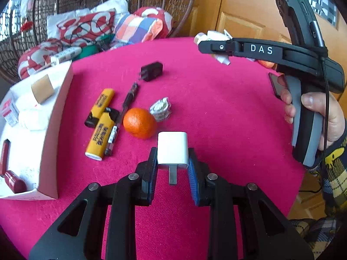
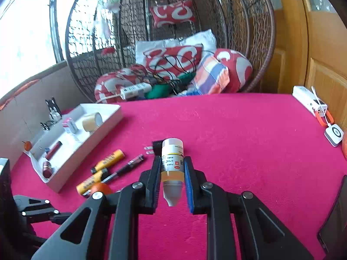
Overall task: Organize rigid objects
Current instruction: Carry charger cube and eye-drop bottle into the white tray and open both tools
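White charger [image 1: 172,149] clamped in left gripper [image 1: 172,164]; dropper bottle [image 2: 172,169] pinched in right gripper [image 2: 172,181].
White tray [image 1: 55,117] at ten o'clock, holding tape roll [image 1: 42,88], lipsticks [image 1: 15,182].

The table [image 1: 216,108] wears a fuzzy pink cloth that looks soft and matt. The white charger [image 1: 172,149] is smooth shiny plastic with a dull metal prong, and the orange [image 1: 139,123] at its 10 o'clock has bumpy, slightly shiny skin. The little bottle [image 2: 172,160] is clear smooth plastic with a paper label, the tray [image 2: 86,143] looks like matt white card, and the door [image 1: 245,10] is glossy wood.
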